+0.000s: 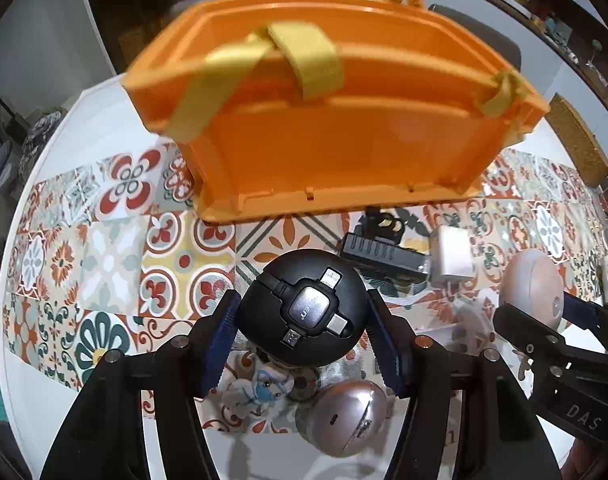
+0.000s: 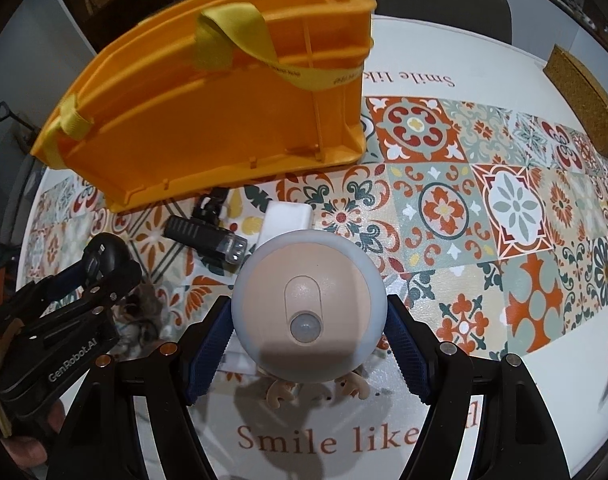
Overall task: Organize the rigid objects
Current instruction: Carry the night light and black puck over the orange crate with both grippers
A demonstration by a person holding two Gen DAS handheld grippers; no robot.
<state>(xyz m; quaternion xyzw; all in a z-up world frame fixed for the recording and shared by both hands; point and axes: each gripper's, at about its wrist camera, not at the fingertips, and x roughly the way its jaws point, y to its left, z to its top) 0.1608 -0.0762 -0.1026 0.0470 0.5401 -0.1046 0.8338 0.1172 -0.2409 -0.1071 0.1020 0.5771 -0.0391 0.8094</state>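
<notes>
Both claws lifted with round gadgets, orange crate waiting above

The orange crate [image 1: 336,120] fills the upper frame on the tiled tabletop [image 2: 484,208]. The right claw [image 2: 308,344] grips a pale sensor light [image 2: 308,308] at lower centre; the left claw [image 1: 302,324] clamps a black cable ball [image 1: 302,312]. Carry each level over the rim before letting go. The crate's interior is hidden; the silver puck [image 1: 344,416] beneath is half covered.

Glossy orange plastic bin [image 1: 336,128], woven yellow strap [image 1: 308,56], matt black ball [image 1: 300,312]

Black round puck [image 1: 302,310] and beige dome light [image 2: 308,312] near orange crate [image 1: 336,120].
</notes>
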